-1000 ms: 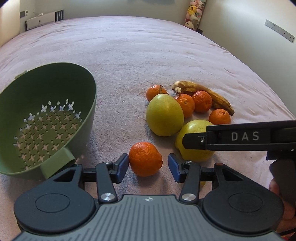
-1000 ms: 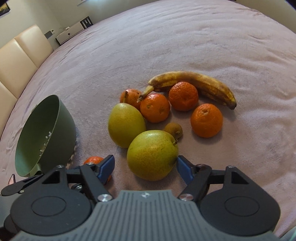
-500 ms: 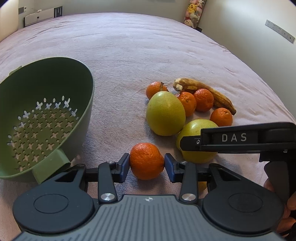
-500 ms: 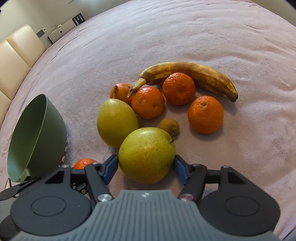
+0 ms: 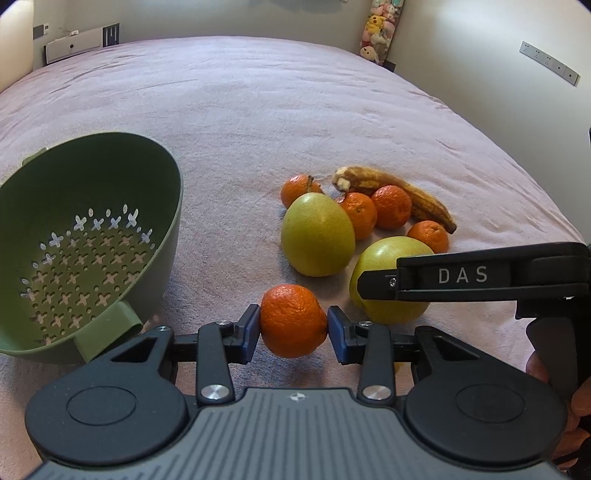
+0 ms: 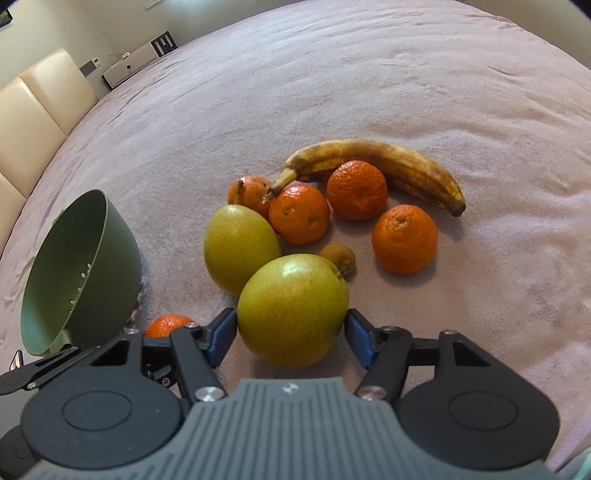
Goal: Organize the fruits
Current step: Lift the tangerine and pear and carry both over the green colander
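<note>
My left gripper (image 5: 293,332) is shut on a small tangerine (image 5: 293,321), with both blue pads pressing its sides. My right gripper (image 6: 291,332) is shut on a large green pear (image 6: 291,306); in the left wrist view its black finger crosses that pear (image 5: 384,258). A tilted green colander (image 5: 110,137) lies empty to the left of the held tangerine. Behind the held pear sit a second pear (image 6: 238,247), several tangerines (image 6: 299,214), a small brown fruit (image 6: 336,254) and a spotted banana (image 6: 388,158).
Everything lies on a wide pink blanket (image 5: 258,110). A cream padded headboard (image 6: 33,122) stands at the far left and plush toys (image 5: 378,27) at the far corner. A hand (image 5: 580,398) holds the right gripper's handle.
Both grippers have shut: the left pads came in onto the tangerine, the right pads onto the near pear. Neither hand has shifted much.
</note>
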### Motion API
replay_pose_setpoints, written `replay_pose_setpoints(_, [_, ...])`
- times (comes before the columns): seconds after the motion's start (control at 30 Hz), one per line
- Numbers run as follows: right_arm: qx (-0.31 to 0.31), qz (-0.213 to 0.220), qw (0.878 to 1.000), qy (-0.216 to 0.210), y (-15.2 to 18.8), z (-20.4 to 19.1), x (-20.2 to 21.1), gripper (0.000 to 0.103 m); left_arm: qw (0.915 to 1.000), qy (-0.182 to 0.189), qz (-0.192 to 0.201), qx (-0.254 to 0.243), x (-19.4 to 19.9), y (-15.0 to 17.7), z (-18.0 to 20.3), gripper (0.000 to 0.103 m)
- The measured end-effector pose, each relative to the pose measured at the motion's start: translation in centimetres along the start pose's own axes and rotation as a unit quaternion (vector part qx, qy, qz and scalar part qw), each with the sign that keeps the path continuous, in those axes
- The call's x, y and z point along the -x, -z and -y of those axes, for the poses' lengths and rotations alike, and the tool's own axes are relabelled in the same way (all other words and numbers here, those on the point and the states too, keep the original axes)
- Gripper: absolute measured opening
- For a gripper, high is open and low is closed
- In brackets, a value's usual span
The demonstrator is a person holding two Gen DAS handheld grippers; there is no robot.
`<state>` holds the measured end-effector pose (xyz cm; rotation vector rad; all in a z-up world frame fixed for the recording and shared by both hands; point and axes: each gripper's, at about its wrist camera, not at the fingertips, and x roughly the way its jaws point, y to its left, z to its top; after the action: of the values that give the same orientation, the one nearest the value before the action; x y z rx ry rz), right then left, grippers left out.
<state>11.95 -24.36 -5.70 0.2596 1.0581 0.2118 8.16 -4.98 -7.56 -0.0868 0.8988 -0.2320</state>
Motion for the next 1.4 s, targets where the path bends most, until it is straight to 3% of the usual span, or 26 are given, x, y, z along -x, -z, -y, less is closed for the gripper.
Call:
replay_pose_setpoints(0.27, [0.036,0.051,0.998,0.008,-0.3,-0.8,2.7,0.058,0.9995,0.009,0.027,0.01,2.4,-0.6,0.3,0.044])
replay_pose_setpoints(0.57, [0.059,0.059,0.997,0.0,0.1,-1.8,3.6,0.051,0.9984,0.01,0.051,0.023,4.8,-0.9,0.1,0.043])
replay_pose_setpoints(0.63, [0.068,0.052,0.996,0.007,0.5,-1.9,3.1,0.028,0.9984,0.011,0.048,0.03,5.0,-0.7,-0.2,0.043])
replay_pose_setpoints(0.67, [0.078,0.054,0.995,0.017,0.6,-2.0,3.0,0.0,0.9984,0.011,0.045,0.033,5.1,-0.6,-0.3,0.043])
replay_pose_setpoints(0.77, [0.101,0.056,0.993,0.011,0.8,-2.4,2.9,0.0,0.9984,0.013,0.037,0.04,5.1,-0.3,-0.6,0.043])
replay_pose_setpoints(0.93, [0.126,0.056,0.99,0.024,1.4,-3.2,2.5,0.01,0.9983,0.025,0.014,0.051,4.2,0.1,-0.7,0.044])
replay_pose_setpoints(0.97, [0.13,0.06,0.989,0.031,1.5,-3.3,2.6,0.026,0.9982,0.025,0.01,0.054,4.1,0.3,-0.8,0.044])
replay_pose_setpoints(1.0, [0.129,0.062,0.989,0.034,1.5,-3.2,2.6,0.048,0.9981,0.024,0.007,0.056,4.0,0.3,-0.9,0.044])
replay_pose_setpoints(1.07, [0.105,0.057,0.993,0.024,1.4,-2.7,2.6,0.059,0.9981,0.016,0.005,0.059,4.1,0.5,-1.1,0.044])
replay_pose_setpoints(1.17, [0.067,0.033,0.997,0.003,1.3,-2.0,1.8,0.066,0.9976,0.008,0.002,0.069,4.3,0.8,-1.7,0.044])
replay_pose_setpoints(1.3, [0.013,-0.002,1.0,-0.02,1.4,-1.2,0.2,0.066,0.9971,0.0,-0.002,0.076,4.3,0.9,-2.3,0.044])
replay_pose_setpoints(1.4, [-0.005,-0.005,1.0,-0.02,1.2,-1.1,-0.6,0.066,0.9968,-0.003,-0.004,0.08,4.1,0.9,-2.6,0.044])
